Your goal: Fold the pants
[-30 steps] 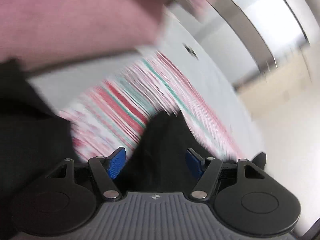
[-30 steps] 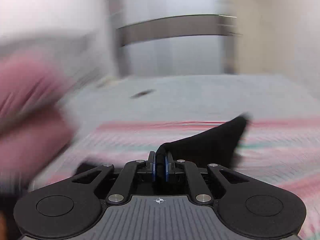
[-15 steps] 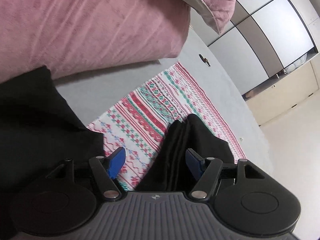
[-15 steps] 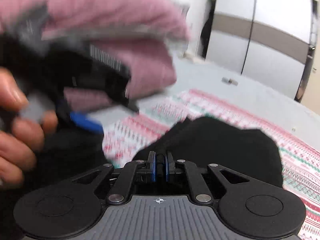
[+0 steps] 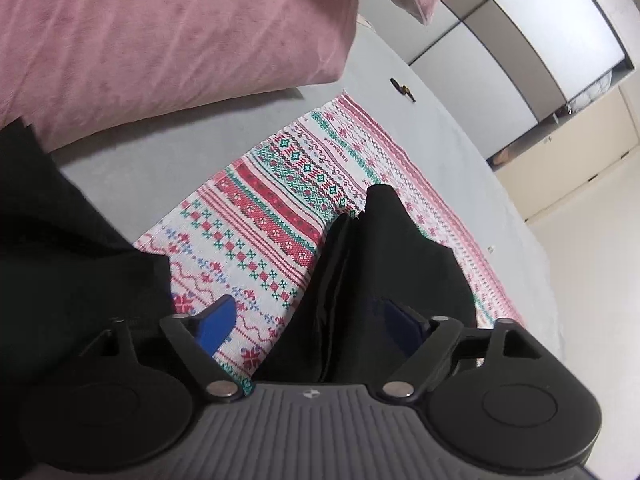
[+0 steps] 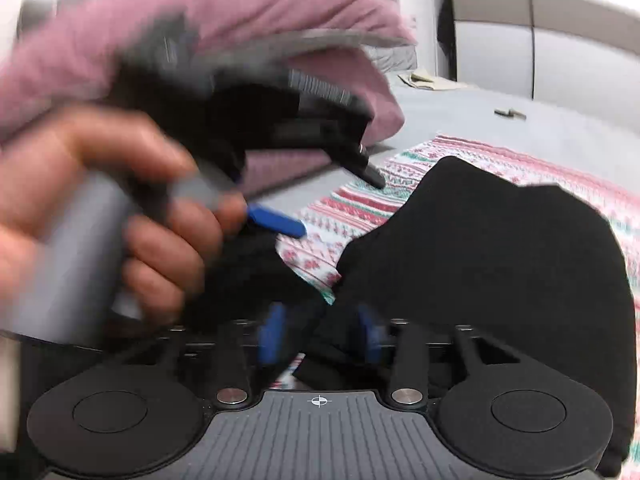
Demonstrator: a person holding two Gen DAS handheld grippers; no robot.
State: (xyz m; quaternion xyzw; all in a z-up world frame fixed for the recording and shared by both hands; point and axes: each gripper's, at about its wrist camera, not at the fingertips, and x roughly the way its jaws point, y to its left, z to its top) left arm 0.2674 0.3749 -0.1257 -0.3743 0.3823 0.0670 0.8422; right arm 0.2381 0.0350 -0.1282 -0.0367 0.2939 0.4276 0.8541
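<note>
A: Where did the pants (image 5: 384, 264) lie?

B: One black pair, folded into a narrow stack of layers, on the patterned red, green and white blanket (image 5: 276, 204). That blanket lay on a grey bedspread (image 5: 160, 160). The stack's far corner stopped short of the blanket's far edge.

A: Room around them?

B: Bare patterned cloth lay open on the stack's left. Grey bedspread ran open beyond the blanket toward the wardrobe doors (image 5: 520, 40). Two pink pillows (image 5: 168, 36) crowded the head end, stacked. One small dark object (image 5: 402, 89) lay alone on the grey; couldn't tell what it was.

A: The tongs?

B: Two. Left gripper (image 5: 312, 326) stood wide and was opening further, one blue pad over the blanket, the other over the black cloth, neither pressing. The stack's near end ran between them. Right gripper (image 6: 320, 336) was partway apart and opening, blurred; black cloth sat between its pads, no pinch visible.

A: Hands?

B: One seen, the left hand (image 6: 120, 224), wrapped round the left gripper's handle, just left of the pants.
</note>
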